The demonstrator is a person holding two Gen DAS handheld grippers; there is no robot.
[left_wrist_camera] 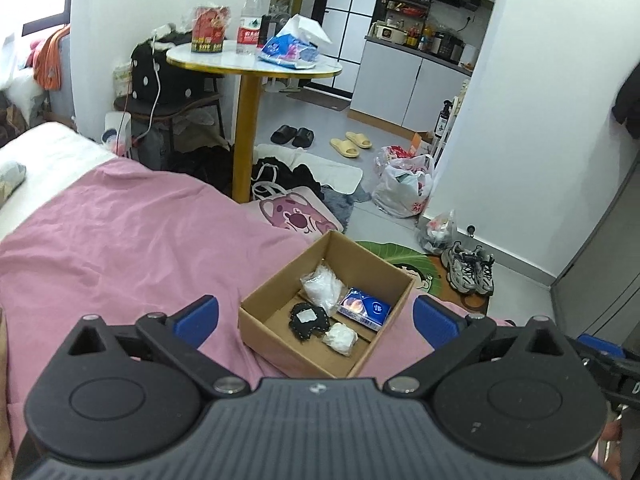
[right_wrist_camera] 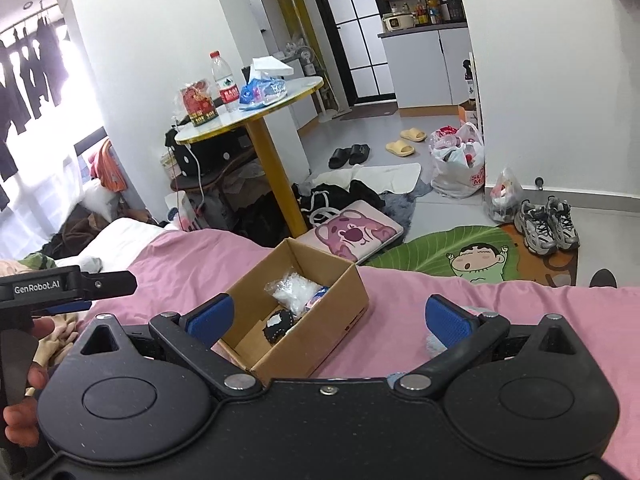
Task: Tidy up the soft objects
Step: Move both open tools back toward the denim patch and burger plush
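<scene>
An open cardboard box (left_wrist_camera: 304, 360) sits on a pink bed sheet (left_wrist_camera: 132, 240). Inside lie a clear bag of white stuff (left_wrist_camera: 322, 286), a blue tissue packet (left_wrist_camera: 365, 308), a black item with a white patch (left_wrist_camera: 310, 322) and a small white wrapped bundle (left_wrist_camera: 340, 338). My left gripper (left_wrist_camera: 315, 306) hovers open just before the box, holding nothing. The right gripper (right_wrist_camera: 329, 303) is also open and empty, with the box (right_wrist_camera: 308, 344) between and beyond its fingers. A pale grey-blue soft thing (right_wrist_camera: 435, 344) peeks out behind its right finger, mostly hidden.
The left gripper (right_wrist_camera: 68, 288) and a hand (right_wrist_camera: 24, 376) show at the right wrist view's left edge. Beyond the bed stands a round table (left_wrist_camera: 256, 65) on a yellow post. A pink bear cushion (right_wrist_camera: 352, 236), clothes, bags, slippers and sneakers (right_wrist_camera: 546, 226) crowd the floor.
</scene>
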